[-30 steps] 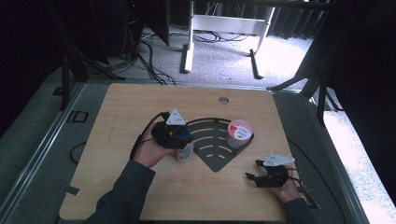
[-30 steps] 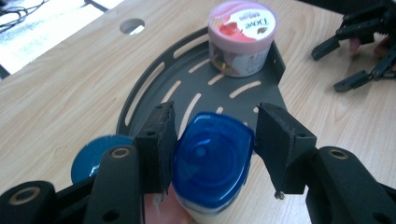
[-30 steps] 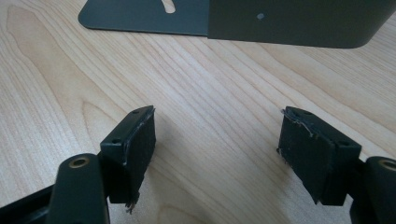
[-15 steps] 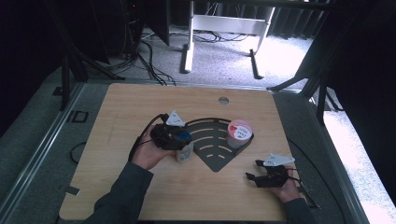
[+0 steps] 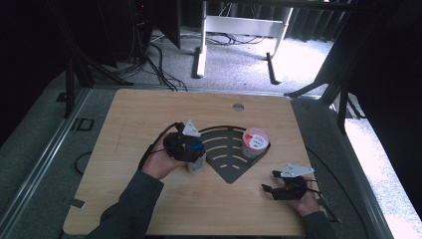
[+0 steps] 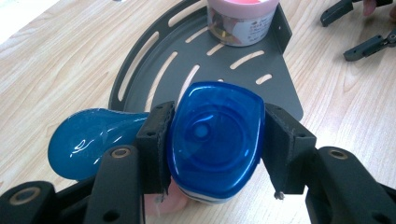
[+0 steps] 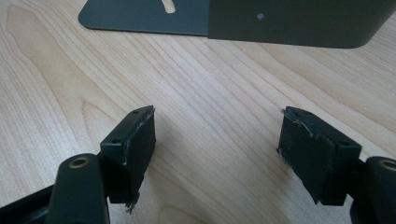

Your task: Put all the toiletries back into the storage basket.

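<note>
Blue-capped bottle between the left hand-held gripper's jaws, beside the dark tray

The pink-lidded tub point(image 6: 243, 21) stands in the tray's point(image 6: 163, 70) walled corner (contents not readable). The blue-capped bottle point(image 6: 215, 140) stands upright on the counter point(image 5: 149, 114) at the tray's edge; the left hand-held gripper point(image 6: 217, 140) has just been widening its jaws, one pad touching the cap, the other just off it. The right hand-held gripper point(image 7: 215, 140) rests released, well apart.
</note>
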The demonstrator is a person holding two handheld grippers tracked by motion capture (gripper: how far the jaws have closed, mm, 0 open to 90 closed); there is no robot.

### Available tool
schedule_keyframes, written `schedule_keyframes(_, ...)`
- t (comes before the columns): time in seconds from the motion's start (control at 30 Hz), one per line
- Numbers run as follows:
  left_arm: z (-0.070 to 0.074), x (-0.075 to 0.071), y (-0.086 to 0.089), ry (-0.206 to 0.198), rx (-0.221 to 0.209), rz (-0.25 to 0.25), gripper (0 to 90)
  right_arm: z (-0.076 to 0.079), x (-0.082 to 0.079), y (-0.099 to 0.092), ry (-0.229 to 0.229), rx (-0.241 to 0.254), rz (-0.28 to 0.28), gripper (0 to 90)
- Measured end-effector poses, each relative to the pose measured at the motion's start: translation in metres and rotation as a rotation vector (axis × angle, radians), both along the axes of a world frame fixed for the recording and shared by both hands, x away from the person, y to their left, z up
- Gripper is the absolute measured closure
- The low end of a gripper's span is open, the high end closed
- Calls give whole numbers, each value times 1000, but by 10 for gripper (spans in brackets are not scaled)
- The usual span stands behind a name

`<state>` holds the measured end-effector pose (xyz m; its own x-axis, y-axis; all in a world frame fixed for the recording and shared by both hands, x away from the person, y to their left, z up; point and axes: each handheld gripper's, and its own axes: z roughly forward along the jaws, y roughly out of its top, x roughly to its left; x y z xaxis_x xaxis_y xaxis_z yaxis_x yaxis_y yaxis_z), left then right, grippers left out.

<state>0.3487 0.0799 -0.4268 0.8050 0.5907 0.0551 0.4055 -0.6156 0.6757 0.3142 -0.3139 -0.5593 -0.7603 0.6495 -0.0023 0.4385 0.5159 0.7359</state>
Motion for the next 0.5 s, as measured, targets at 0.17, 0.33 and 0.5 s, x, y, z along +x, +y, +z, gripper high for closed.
schedule_keyframes(0.17, -2, 1, 0, 11, 12, -2, 508, 0, 0, 0, 0, 0, 0, 269)
schedule_keyframes(0.33, -2, 1, 0, 35, -4, -23, 534, 0, 0, 0, 0, 0, 0, 269)
schedule_keyframes(0.5, -1, 0, -2, 82, -31, -51, 539, 0, 0, 0, 0, 0, 0, 269)
